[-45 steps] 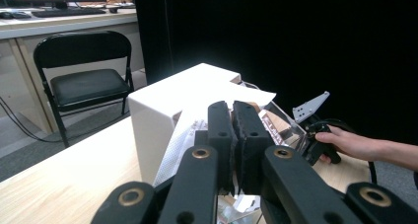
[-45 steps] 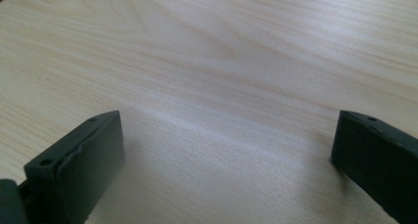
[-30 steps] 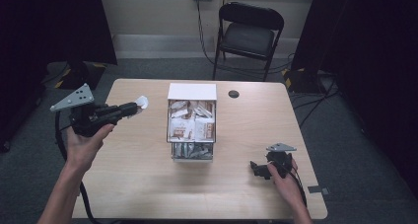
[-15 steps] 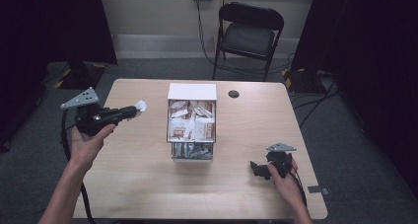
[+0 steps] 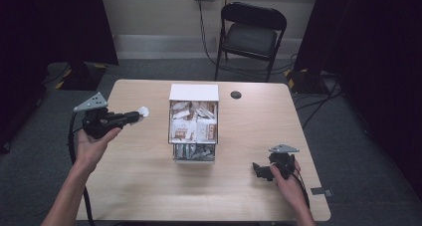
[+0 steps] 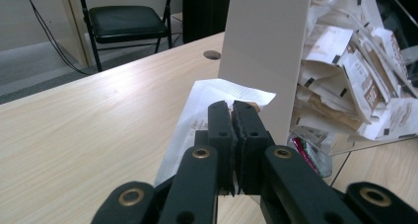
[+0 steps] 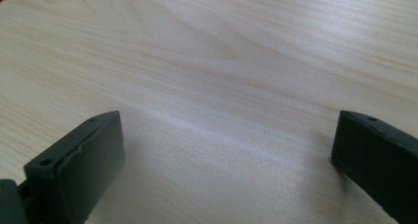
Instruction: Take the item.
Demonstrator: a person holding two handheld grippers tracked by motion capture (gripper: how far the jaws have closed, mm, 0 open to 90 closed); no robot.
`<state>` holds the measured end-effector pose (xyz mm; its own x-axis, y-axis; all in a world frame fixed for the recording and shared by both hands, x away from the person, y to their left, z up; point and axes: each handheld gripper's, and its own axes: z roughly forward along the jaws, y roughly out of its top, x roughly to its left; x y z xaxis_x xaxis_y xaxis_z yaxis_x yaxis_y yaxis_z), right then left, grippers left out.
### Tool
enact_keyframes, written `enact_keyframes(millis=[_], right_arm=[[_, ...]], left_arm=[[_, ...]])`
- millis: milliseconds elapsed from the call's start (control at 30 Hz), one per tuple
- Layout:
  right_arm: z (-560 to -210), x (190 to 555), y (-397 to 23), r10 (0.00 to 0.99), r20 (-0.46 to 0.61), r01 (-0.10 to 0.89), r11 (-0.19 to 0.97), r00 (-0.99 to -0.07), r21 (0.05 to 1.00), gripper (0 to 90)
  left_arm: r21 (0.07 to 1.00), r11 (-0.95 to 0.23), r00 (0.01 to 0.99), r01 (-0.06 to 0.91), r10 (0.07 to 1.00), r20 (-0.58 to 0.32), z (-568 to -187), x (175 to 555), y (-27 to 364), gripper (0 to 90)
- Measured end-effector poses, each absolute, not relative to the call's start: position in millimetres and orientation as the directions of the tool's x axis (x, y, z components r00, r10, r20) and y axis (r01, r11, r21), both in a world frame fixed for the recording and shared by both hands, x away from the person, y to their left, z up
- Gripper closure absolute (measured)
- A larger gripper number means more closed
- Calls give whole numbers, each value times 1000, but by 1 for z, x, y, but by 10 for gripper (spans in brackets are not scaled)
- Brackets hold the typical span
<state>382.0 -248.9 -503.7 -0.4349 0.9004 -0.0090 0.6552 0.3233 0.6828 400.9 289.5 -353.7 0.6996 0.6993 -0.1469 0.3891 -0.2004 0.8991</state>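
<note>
Left hand-held gripper (image 5: pixel 133 116) has carried its white packet (image 5: pixel 144 110) closer to the box (image 5: pixel 194 92).

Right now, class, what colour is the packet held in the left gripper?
White, the packet shows best in the left gripper view.

Box of packets (image 5: pixel 193 124) mid-table (image 5: pixel 149 186), chair (image 5: pixel 251 34) behind, floor beyond.

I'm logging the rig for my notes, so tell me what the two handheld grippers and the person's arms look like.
Both grippers are black. The left gripper carries a grey three-cornered plate on top and trails a black cable; its linkage has brass-coloured pivot rivets and flat black fingers. The right gripper carries a similar grey plate; its fingers are blocky, with small holes. The forearms are bare, no sleeves in view.
</note>
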Motion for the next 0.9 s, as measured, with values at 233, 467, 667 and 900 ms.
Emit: enact_keyframes(millis=[233, 467, 667, 900], right_arm=[[-504, 382, -249, 900, -11, 654, 326, -437, 683, 0], [-504, 382, -249, 900, -9, 655, 324, -436, 683, 0], [-504, 382, -249, 900, -10, 654, 325, -437, 683, 0], [-504, 382, -248, 900, -9, 654, 324, -436, 683, 0]], left_arm=[[879, -235, 699, 414, 700, -143, -368, 407, 283, 874], [867, -247, 697, 432, 701, -148, -378, 410, 278, 873], [854, -266, 703, 447, 695, -151, -386, 412, 272, 873], [841, -291, 711, 456, 687, -147, -395, 414, 265, 873]])
